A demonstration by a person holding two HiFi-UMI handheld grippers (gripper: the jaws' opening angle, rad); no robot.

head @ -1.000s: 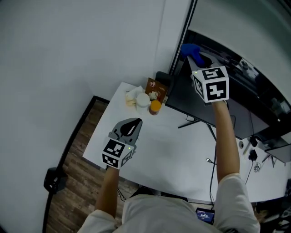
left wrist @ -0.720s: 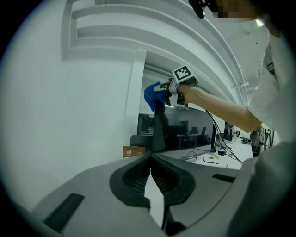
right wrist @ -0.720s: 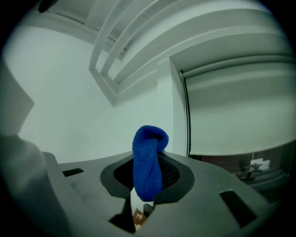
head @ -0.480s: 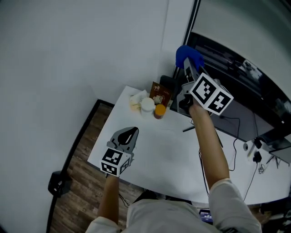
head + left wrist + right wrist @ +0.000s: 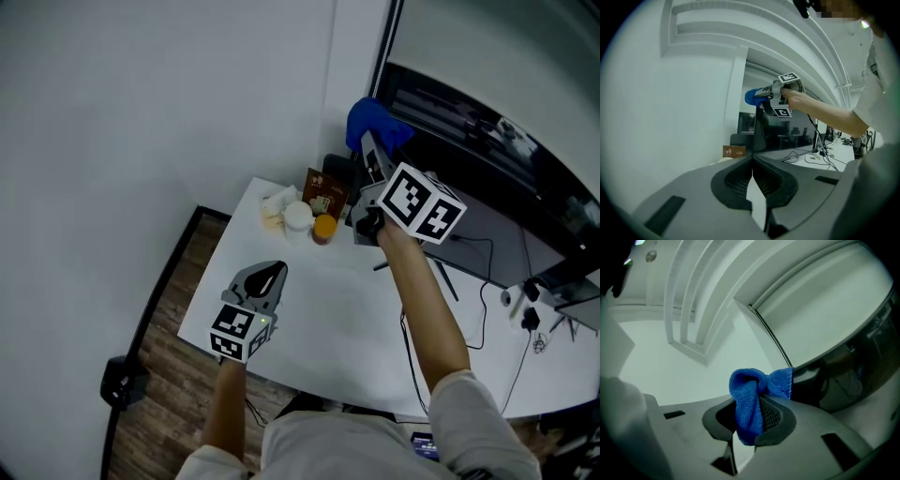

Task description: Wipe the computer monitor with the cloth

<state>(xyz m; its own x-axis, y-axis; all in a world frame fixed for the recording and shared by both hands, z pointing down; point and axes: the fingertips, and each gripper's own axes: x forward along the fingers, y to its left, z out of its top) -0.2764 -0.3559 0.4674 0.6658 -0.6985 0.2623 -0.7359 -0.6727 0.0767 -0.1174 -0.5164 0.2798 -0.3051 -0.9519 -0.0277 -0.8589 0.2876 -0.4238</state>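
A blue cloth [image 5: 372, 125] [image 5: 752, 397] [image 5: 753, 96] is bunched between the jaws of my right gripper [image 5: 369, 150] [image 5: 749, 423], which is shut on it. That gripper is raised near the upper left corner of the dark computer monitor [image 5: 487, 178] [image 5: 853, 376] [image 5: 787, 129]; whether the cloth touches the screen I cannot tell. My left gripper [image 5: 265, 275] [image 5: 751, 180] hovers low over the white desk [image 5: 328, 319], jaws shut with nothing in them.
At the desk's far left corner stand a brown box [image 5: 322, 192], a white lidded jar [image 5: 297, 217], an orange-capped container [image 5: 324, 229] and crumpled white paper [image 5: 275, 204]. Cables [image 5: 441, 281] run under the monitor. White wall lies to the left, wooden floor [image 5: 155, 347] below.
My right gripper with the blue cloth has swung left across the monitor, from further right to its left edge. The left gripper has barely shifted.
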